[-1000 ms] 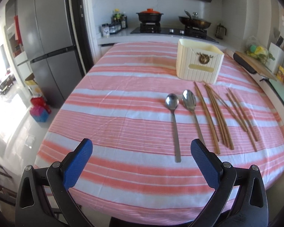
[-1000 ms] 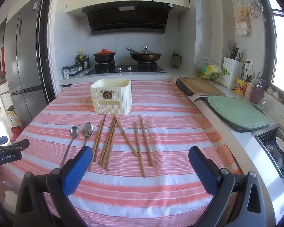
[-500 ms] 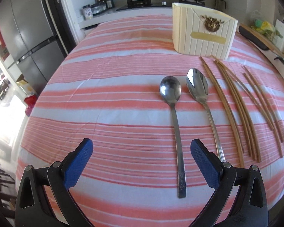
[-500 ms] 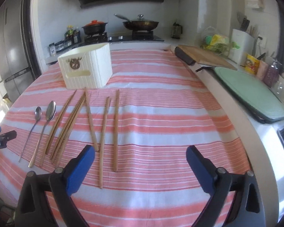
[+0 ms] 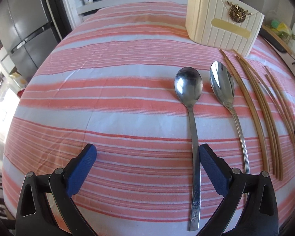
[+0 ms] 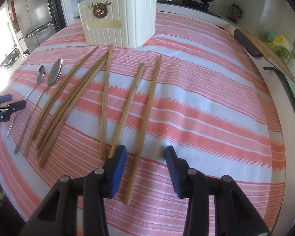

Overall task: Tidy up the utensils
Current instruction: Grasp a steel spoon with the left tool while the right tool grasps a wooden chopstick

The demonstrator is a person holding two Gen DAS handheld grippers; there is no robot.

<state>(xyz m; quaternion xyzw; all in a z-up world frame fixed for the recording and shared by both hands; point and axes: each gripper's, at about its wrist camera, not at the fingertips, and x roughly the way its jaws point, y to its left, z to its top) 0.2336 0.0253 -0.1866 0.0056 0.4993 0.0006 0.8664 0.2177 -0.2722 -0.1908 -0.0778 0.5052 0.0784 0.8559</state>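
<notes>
1. Left wrist view: the left gripper (image 5: 147,157) gaped empty over the striped cloth (image 5: 112,98); its right pad hid part of the round spoon (image 5: 188,90) handle.
2. Right wrist view: the right gripper (image 6: 145,157) stood parted around the rightmost chopstick (image 6: 147,114), seemingly untouched; the white holder (image 6: 120,25) sat beyond

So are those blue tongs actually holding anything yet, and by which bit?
Nothing is held. The left tongs are open above the round spoon handle; the right tongs are open around the rightmost chopstick near its close end.
</notes>
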